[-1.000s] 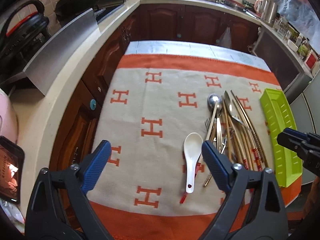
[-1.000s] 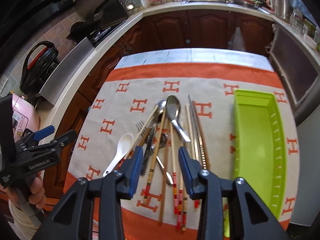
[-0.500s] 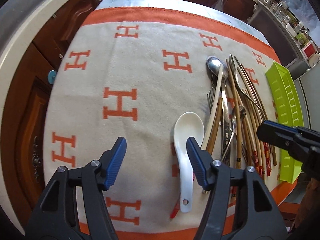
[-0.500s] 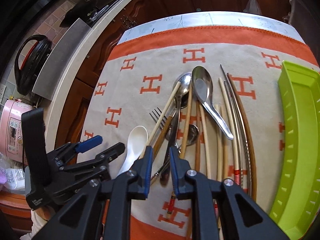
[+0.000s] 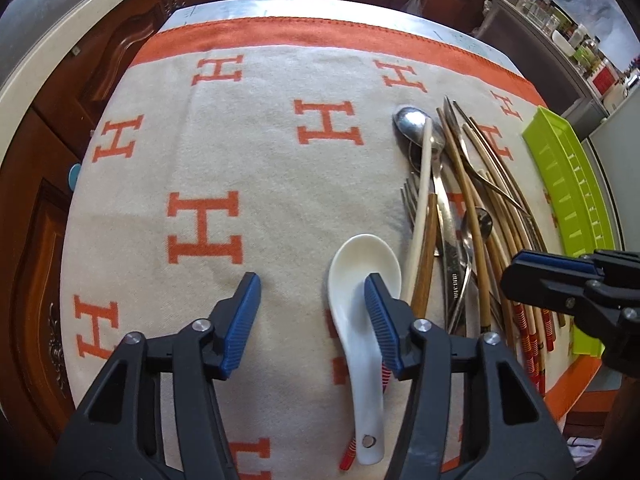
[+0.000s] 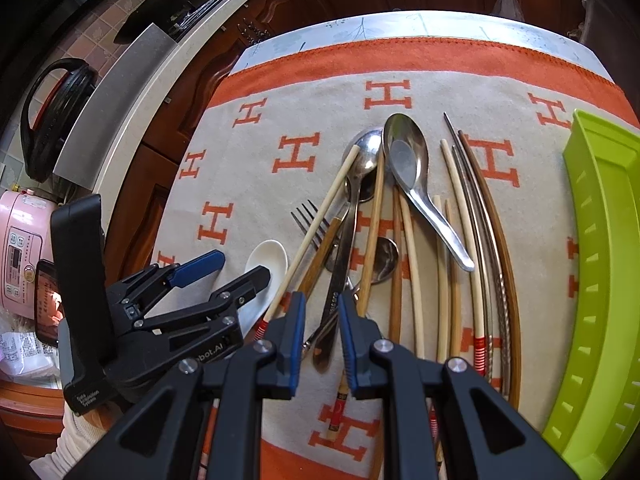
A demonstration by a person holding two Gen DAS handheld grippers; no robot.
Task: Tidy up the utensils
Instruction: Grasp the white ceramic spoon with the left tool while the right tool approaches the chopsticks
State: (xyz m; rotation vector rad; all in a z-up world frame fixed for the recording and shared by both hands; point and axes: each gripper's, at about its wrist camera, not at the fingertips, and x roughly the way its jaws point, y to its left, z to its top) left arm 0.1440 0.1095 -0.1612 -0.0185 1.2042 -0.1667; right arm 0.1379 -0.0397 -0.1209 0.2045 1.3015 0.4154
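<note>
A white ceramic spoon lies on the cloth at the left edge of a heap of utensils. My left gripper hovers low over it with its jaws closing. The right pad covers the spoon's bowl, the left pad stands over bare cloth, and nothing is pinched. My right gripper is over the near end of the heap, its jaws narrowly apart above a metal handle; I see no pad pressing on it. The heap holds metal spoons, a fork and several chopsticks. A lime-green tray lies to its right.
An orange-and-beige cloth covers the table. Dark wooden cabinets and a pale counter curve round the left and far sides. A pink cooker and a black lidded appliance stand on the counter. A sleeve shows under the left gripper.
Both grippers have come down close to the cloth. The left jaws have narrowed steadily and reached the white spoon. The right jaws narrowed early over the heap, then held.
</note>
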